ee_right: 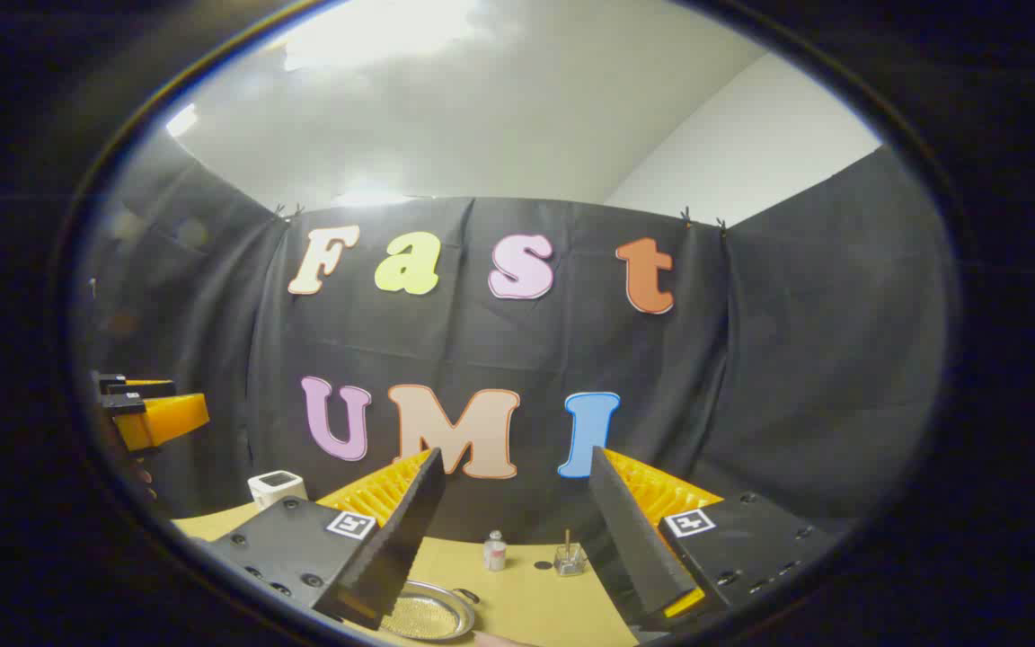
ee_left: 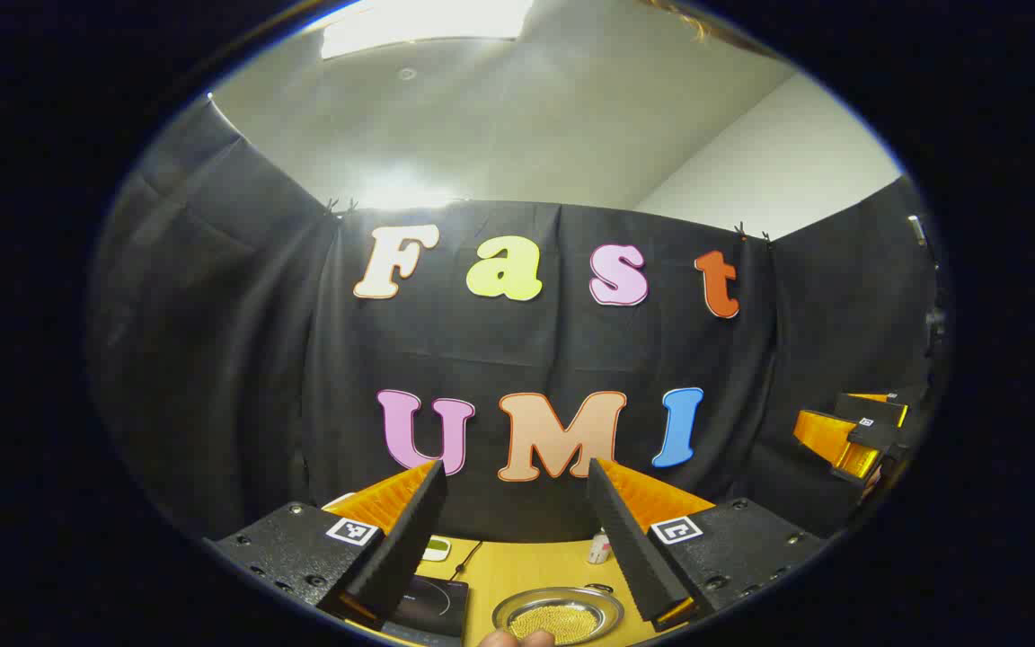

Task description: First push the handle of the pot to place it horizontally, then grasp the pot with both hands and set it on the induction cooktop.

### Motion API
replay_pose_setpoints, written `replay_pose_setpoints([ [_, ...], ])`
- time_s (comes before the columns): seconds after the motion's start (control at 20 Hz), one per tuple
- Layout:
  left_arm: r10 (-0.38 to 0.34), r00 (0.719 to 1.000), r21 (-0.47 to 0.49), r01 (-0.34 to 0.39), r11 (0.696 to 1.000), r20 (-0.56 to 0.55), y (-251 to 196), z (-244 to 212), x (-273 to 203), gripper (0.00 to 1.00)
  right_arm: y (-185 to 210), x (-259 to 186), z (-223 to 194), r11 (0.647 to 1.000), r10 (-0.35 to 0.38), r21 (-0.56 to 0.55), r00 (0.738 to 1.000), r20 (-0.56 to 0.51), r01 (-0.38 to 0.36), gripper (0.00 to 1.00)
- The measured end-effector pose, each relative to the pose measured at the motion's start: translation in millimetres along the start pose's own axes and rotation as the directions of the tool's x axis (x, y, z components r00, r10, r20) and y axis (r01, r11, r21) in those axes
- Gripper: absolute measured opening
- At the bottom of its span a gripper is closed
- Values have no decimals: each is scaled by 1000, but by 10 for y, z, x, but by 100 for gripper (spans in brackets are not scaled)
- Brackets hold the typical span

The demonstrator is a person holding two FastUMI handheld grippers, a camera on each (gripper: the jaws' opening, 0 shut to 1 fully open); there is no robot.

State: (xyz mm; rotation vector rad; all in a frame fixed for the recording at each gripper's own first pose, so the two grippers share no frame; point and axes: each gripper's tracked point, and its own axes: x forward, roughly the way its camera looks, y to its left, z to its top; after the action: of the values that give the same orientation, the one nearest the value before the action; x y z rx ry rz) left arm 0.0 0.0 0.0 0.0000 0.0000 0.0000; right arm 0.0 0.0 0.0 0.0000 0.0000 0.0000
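Both sets of jaws stood apart with nothing between them. In the left gripper view, the left gripper (ee_left: pixel 517 530) was raised above the wooden table (ee_left: pixel 526 566), its two fingers pointing toward the far cloth wall. Going left to right along the bottom of that view: one dark induction cooktop (ee_left: pixel 432 607) lay at the near left, partly hidden behind the left finger, with one small white and green object (ee_left: pixel 436 548) just beyond it and one dark cable running past. One round metal pot (ee_left: pixel 559 616), shallow and with a mesh-like floor, sat on the table just right of the cooktop, not on it; its handle could not be made out. One small white bottle (ee_left: pixel 599 548) stood farther back. A fingertip showed at the very bottom edge. At the far right, the right gripper (ee_left: pixel 850 436) was up in the air.

In the right gripper view, the left gripper (ee_right: pixel 154 415) showed at the far left edge. One white cube-shaped device (ee_right: pixel 277 488) stood on the table (ee_right: pixel 526 598) at the far left. The pot (ee_right: pixel 428 614) lay low between the right gripper's (ee_right: pixel 517 530) fingers. Farther back stood the one white bottle (ee_right: pixel 494 550) and one small clear jar (ee_right: pixel 569 558) with a stick in it.
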Motion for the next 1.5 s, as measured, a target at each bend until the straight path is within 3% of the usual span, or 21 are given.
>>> replay_pose_setpoints([
  [0.1, -10, 1000, -19, 10, 1000, -20, -70, -63, 9, 95, 16, 40, -54, 1000, 7, -5, 1000, -16, -7, 100],
  [0.15, -10, 1000, -24, 9, 1000, -22, -66, -69, 15, 92, 26, 45, -59, 1000, 12, -3, 1000, -20, -12, 98],
  [1.15, 18, 1000, 11, -18, 1000, -18, 97, -118, -22, 92, 208, 61, -154, 997, 75, -4, 996, -52, -75, 100],
  [1.35, 11, 1000, 6, -11, 1000, -14, 157, -150, -47, 95, 275, 28, -188, 997, 70, -15, 996, -55, -71, 81],
  [1.4, 11, 1000, 8, -11, 1000, -17, 184, -165, -51, 92, 309, 44, -223, 997, 72, -13, 996, -59, -73, 80],
  [1.5, 11, 1000, 8, -11, 1000, -28, 226, -229, -77, 95, 373, 11, -287, 997, 73, -14, 995, -70, -75, 75],
])
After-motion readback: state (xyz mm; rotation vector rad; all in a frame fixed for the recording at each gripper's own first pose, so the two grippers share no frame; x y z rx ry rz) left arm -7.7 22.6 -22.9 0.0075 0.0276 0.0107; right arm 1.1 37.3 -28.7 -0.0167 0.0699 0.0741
